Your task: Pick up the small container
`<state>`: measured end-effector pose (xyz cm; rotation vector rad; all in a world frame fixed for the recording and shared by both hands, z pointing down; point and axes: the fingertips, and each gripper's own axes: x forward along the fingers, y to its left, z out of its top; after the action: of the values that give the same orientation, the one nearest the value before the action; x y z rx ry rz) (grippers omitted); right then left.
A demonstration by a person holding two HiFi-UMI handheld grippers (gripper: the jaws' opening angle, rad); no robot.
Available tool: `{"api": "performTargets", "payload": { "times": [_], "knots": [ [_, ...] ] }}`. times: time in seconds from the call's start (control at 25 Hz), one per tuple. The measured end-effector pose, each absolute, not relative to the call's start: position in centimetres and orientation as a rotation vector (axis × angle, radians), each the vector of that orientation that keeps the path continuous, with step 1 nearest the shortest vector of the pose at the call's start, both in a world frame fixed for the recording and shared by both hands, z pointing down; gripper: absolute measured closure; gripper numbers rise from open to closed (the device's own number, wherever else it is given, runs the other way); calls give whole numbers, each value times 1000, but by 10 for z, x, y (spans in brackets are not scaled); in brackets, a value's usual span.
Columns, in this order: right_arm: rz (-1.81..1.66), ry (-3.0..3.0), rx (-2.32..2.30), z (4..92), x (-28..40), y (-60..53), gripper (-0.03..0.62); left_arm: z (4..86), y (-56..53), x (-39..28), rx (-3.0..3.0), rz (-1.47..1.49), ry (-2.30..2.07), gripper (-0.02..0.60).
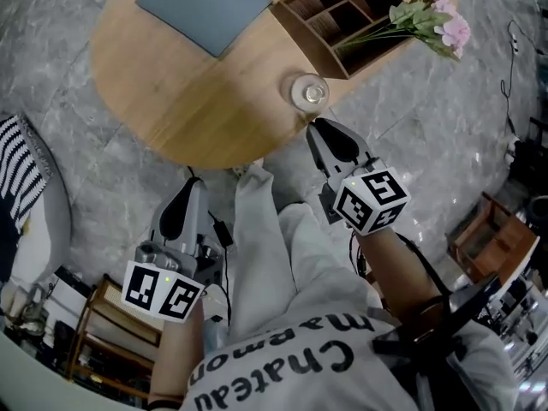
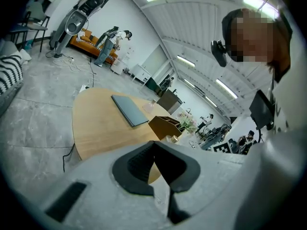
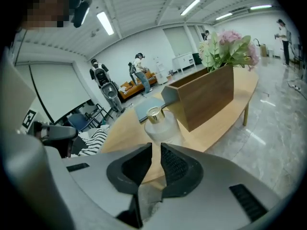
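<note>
The small container [image 1: 309, 91] is a clear frosted glass jar with a gold cap. It stands upright near the front edge of the round wooden table [image 1: 188, 101]. My right gripper [image 1: 318, 127] hovers just short of that edge and points at the jar, apart from it, shut with nothing between its jaws. In the right gripper view the jar [image 3: 160, 126] stands close ahead of the right gripper [image 3: 156, 145]. My left gripper [image 1: 190, 184] hangs lower at the left, off the table, also shut and empty. From the left gripper [image 2: 153, 143] the jar [image 2: 174, 138] looks small and far.
A grey mat [image 1: 205, 2] lies on the table's far left part. A wooden organizer box [image 1: 342, 11] with pink flowers [image 1: 432, 15] stands behind the jar. Grey marble floor surrounds the table. A striped cushion [image 1: 17, 174] is at the left, and a wooden crate [image 1: 492, 238] at the right.
</note>
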<state>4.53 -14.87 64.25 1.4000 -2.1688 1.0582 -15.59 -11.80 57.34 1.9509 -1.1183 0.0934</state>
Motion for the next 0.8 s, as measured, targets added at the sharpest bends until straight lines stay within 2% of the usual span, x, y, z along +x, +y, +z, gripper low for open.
{"api": "performTargets", "payload": {
  "times": [0.08,0.12,0.16,0.2,0.28,0.44,0.8],
  "knots": [
    [1008,-2206,1369,650,44,-150,569,586,-113,-158,1934,69,-1129,568],
    [1005,-2219,1355,655,43,-151,528,593,-110,-158,1924,63,-1130,568],
    [1010,-2231,1341,659,41,-151,461,600,-105,-157,1914,62,-1128,568],
    [1013,-2241,1333,662,40,-150,427,606,-100,-156,1908,64,-1125,568],
    [986,-2259,1337,666,39,-152,408,614,-90,-155,1901,67,-1123,568],
    [907,-2296,1351,669,39,-162,322,628,-74,-151,1882,50,-1124,568],
    [744,-2305,1416,679,45,-183,284,639,-85,-152,1952,-36,-1181,568]
  ]
}}
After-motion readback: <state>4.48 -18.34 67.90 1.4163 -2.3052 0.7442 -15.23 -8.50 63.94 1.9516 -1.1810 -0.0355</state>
